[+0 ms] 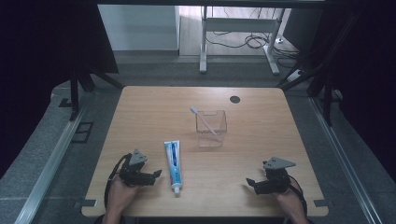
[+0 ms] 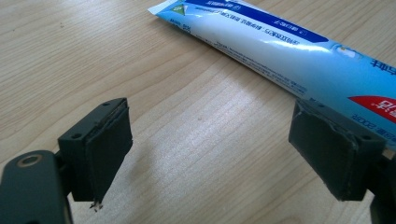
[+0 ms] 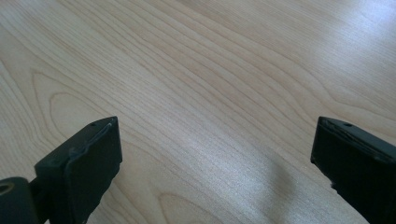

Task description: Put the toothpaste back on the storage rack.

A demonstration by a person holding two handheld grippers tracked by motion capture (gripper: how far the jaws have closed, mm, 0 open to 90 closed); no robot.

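A pale wooden table (image 1: pixel 154 112) fills the middle of the high view, dark floor around it. The toothpaste tube (image 1: pixel 173 164) lies flat at lower centre, cap toward the bottom edge, just beside the left gripper (image 1: pixel 156 174), whose jaws stand apart. The right gripper (image 1: pixel 251 182), also spread, rests at lower right over bare wood. A clear container (image 1: pixel 211 128) holding a toothbrush (image 1: pixel 201 119) stands above. A shallow pinch could slide off the tube's rounded, glossy body or squeeze paste out.
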